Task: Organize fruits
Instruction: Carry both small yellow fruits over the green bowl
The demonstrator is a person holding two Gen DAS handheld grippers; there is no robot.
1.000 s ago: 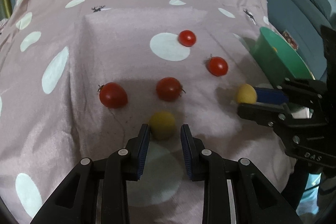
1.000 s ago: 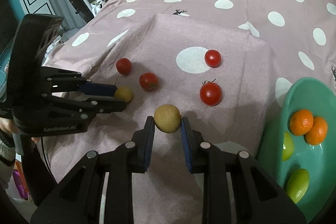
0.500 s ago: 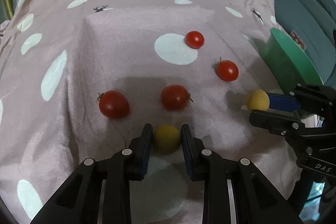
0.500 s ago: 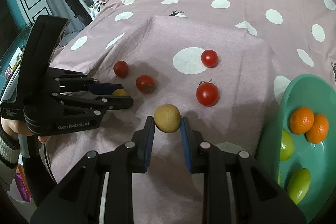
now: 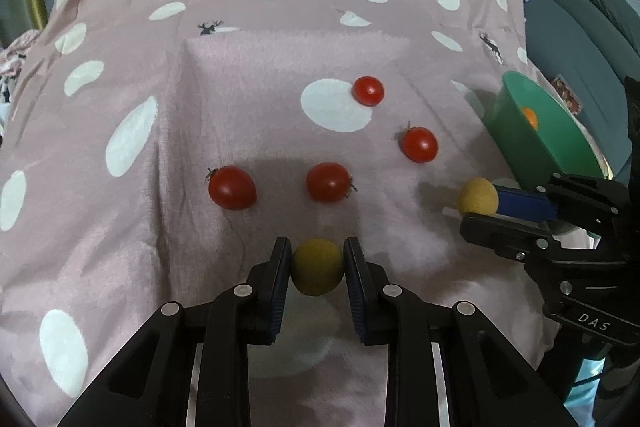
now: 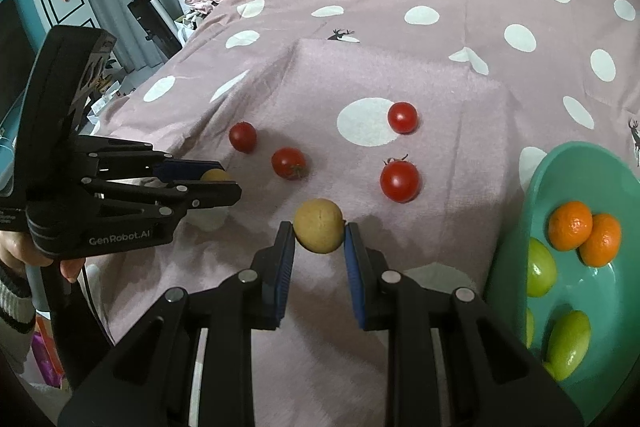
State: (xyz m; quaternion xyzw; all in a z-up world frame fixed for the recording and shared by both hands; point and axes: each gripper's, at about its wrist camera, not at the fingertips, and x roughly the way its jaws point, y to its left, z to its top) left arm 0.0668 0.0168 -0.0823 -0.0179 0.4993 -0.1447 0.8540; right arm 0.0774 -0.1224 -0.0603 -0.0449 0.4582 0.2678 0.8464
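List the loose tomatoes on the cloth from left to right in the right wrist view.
Far-left tomato → tomato with the stem at its lower right → big tomato with the curly stem → small tomato by the white dot. The last two overlap across, so their order is close.

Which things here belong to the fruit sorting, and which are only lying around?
For the job: two yellow-brown fruits held in the hand-held grippers, four tomatoes, green bowl with oranges.

Lying about: dotted bedsheet, grey chair, vacuum cleaner.

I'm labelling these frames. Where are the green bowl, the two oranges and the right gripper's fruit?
green bowl (image 6: 576,163): right wrist view, far rim.
oranges (image 6: 570,225): right wrist view, left orange's middle.
yellow-brown fruit (image 6: 319,225): right wrist view, centre.
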